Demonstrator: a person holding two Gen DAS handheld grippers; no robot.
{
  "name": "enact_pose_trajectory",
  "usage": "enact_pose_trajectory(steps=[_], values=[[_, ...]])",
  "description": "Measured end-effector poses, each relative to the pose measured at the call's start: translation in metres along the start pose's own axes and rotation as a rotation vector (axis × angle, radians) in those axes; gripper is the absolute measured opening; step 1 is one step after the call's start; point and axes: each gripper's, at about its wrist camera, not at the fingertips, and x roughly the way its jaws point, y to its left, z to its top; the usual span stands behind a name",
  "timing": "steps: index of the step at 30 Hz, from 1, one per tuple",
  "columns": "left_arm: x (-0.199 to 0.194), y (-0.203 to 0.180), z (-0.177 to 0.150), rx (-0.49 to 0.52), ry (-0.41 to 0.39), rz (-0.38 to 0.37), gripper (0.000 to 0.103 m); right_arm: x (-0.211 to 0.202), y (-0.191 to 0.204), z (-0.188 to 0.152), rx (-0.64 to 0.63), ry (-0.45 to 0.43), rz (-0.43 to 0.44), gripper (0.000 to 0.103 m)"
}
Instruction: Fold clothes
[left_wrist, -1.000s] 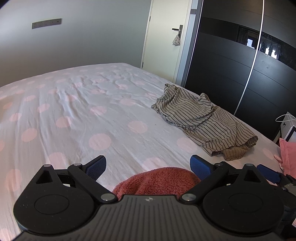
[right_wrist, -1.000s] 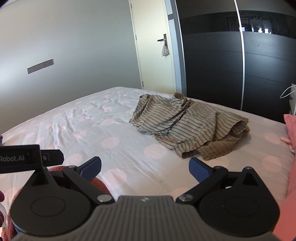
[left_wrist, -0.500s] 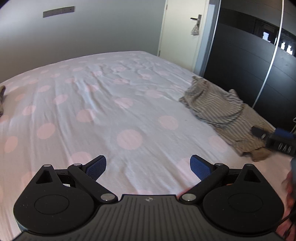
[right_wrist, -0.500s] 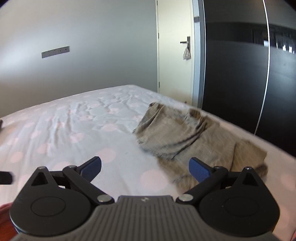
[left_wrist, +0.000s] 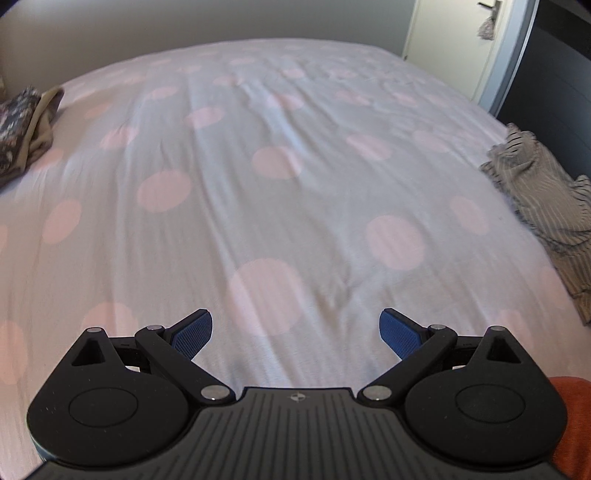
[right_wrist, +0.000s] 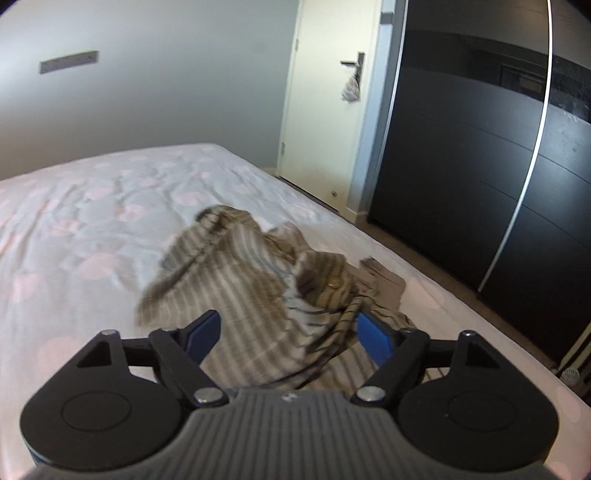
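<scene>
Straddling a bunched fold of the shirt (right_wrist: 258, 291), right claw (right_wrist: 286, 334) is spread, pads not pinched. Left claw (left_wrist: 295, 332) likewise wide, empty, over bare bed (left_wrist: 280, 192). Shirt lies crumpled, unfolded, near bed's right edge: thin, limp striped weave. Folded pile (left_wrist: 26, 129) far left; folding remains.

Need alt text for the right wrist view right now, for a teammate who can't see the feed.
The open right gripper hangs just above a crumpled tan striped garment lying on a bed with a white sheet dotted pink, its two blue fingertips on either side of a raised fold. Behind the bed are a grey wall, a cream door and a dark wardrobe.
</scene>
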Motion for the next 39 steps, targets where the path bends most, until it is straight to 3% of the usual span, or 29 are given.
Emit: enact_pose_trajectory(steps=[3, 5, 6, 7, 11, 20, 28, 32, 35, 39], values=[[0.011, 0.009, 0.000, -0.017, 0.034, 0.019, 0.099, 0.032, -0.006, 0.003, 0.015, 0.054, -0.023, 0.052], [0.016, 0.015, 0.000, -0.025, 0.053, 0.034, 0.099, 0.043, -0.006, 0.001, 0.021, 0.084, -0.024, 0.032], [0.017, 0.018, 0.001, -0.029, 0.055, 0.038, 0.099, 0.046, -0.004, 0.002, 0.026, 0.095, -0.011, 0.010], [0.015, 0.021, 0.002, -0.035, 0.053, 0.041, 0.099, 0.046, -0.001, 0.003, 0.031, 0.102, 0.014, 0.006], [0.009, 0.033, 0.005, -0.058, 0.044, 0.053, 0.099, 0.024, 0.031, 0.008, -0.004, 0.080, 0.113, 0.002], [-0.033, 0.053, -0.002, -0.047, -0.021, 0.073, 0.095, -0.063, 0.138, 0.016, -0.027, 0.042, 0.474, 0.002], [-0.102, 0.095, -0.014, -0.077, -0.150, 0.124, 0.095, -0.174, 0.261, 0.010, -0.121, 0.006, 0.866, 0.002], [-0.137, 0.126, -0.026, -0.106, -0.197, 0.173, 0.095, -0.230, 0.316, -0.012, -0.149, 0.062, 1.071, 0.002], [-0.155, 0.147, -0.037, -0.125, -0.211, 0.210, 0.095, -0.258, 0.347, -0.038, -0.209, 0.117, 1.137, 0.002], [-0.160, 0.157, -0.044, -0.124, -0.207, 0.216, 0.095, -0.264, 0.356, -0.066, -0.272, 0.190, 1.110, 0.003]])
